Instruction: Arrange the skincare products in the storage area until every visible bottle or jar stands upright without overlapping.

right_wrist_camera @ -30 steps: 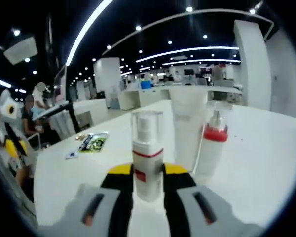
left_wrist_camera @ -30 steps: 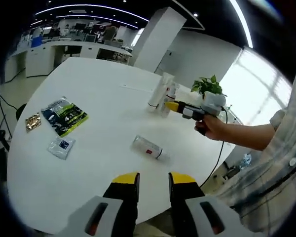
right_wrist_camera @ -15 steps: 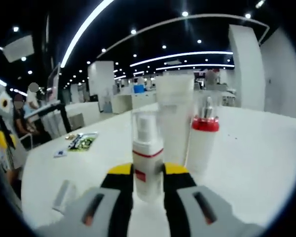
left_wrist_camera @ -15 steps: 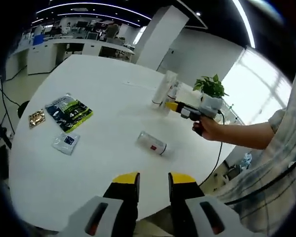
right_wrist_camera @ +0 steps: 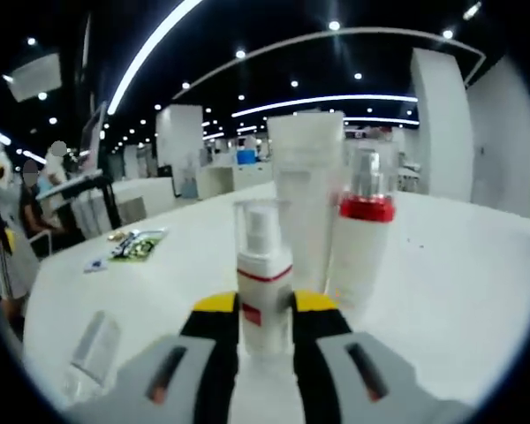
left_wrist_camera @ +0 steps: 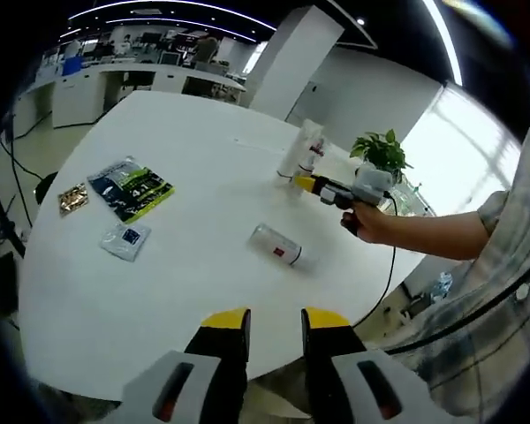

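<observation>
Clear-capped pump bottle upright, pinched by right tool, left tool narrowly parted, lying bottle beyond.

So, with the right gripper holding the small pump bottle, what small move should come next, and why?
Probably lower the pump bottle onto the table beside the white tube and the red-collared bottle, then open the right gripper. It is held upright, close in front of those two standing items. One bottle lies on its side.
</observation>
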